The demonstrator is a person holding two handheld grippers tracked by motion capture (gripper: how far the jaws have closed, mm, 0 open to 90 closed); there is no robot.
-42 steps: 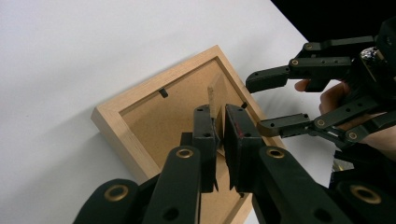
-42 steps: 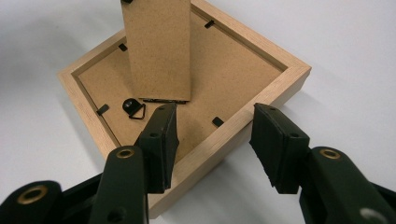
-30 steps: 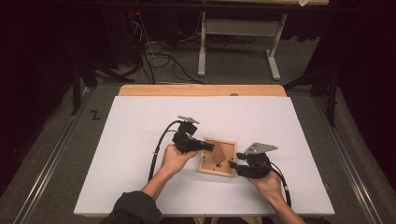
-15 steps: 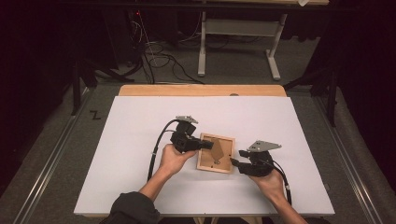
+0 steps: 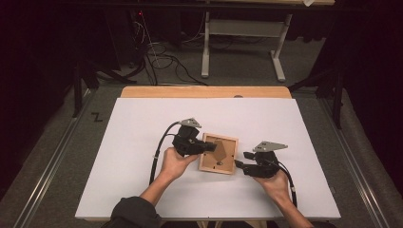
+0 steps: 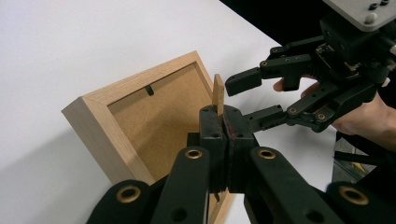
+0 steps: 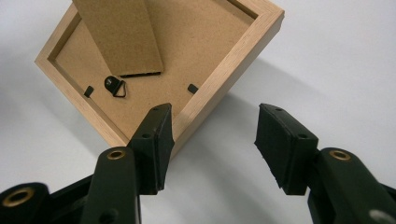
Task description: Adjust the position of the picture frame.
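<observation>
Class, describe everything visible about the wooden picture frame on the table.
The picture frame is square, of light wood, lying face down on the white table so its brown fibreboard back shows, with small black clips and a hanger. Its cardboard stand is lifted, pinched in the left claw. The open right claw sits at one edge.

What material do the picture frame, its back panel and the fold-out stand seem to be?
Picture frame: apparently pale, unvarnished wood, with visible grain lines. Back panel: probably brown fibreboard, matte and speckled. Fold-out stand: seemingly the same thin board, its edge held in the left gripper.
</observation>
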